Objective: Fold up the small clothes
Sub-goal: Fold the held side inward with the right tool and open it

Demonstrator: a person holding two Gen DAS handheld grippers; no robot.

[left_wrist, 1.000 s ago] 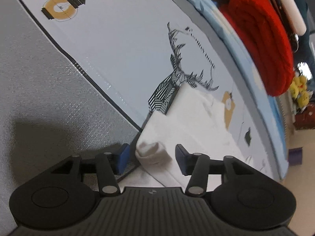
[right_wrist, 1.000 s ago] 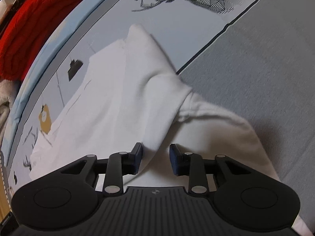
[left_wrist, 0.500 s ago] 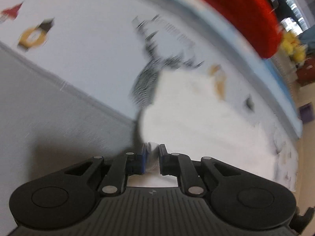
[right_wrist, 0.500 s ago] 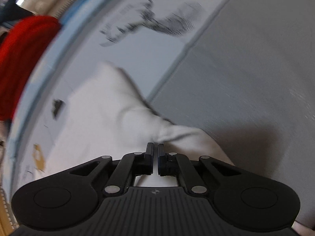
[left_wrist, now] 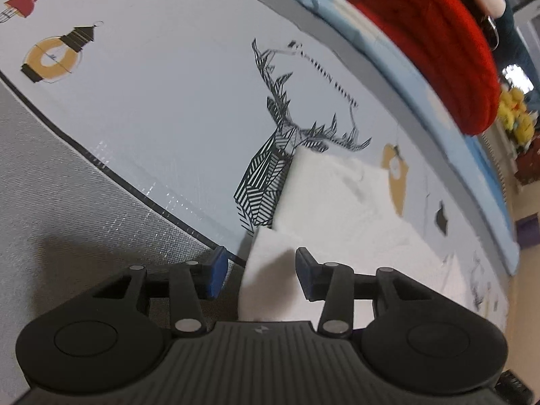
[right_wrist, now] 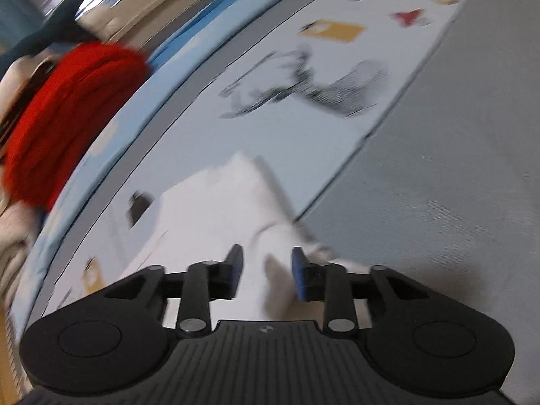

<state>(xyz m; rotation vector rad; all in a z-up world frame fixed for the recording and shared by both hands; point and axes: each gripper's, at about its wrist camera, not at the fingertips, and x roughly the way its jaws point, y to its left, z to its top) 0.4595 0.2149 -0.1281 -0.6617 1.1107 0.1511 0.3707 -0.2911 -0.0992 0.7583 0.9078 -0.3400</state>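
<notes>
The white garment (left_wrist: 337, 209) lies on the printed mat (left_wrist: 168, 101), partly over the deer drawing, with its near edge reaching the grey surface (left_wrist: 50, 202). It already looks doubled over at least once, a flap lying on top near the fingers, so the fold seems partly made; squaring the edges and a final fold likely remain.

The left gripper (left_wrist: 258, 271) has its fingers (left_wrist: 216, 271) partly spread and opening, a corner of white cloth between them but not visibly pinched. The right gripper (right_wrist: 265, 271) is likewise opening, cloth (right_wrist: 219, 209) between its blurred fingers (right_wrist: 298, 275), apparently loose.
</notes>
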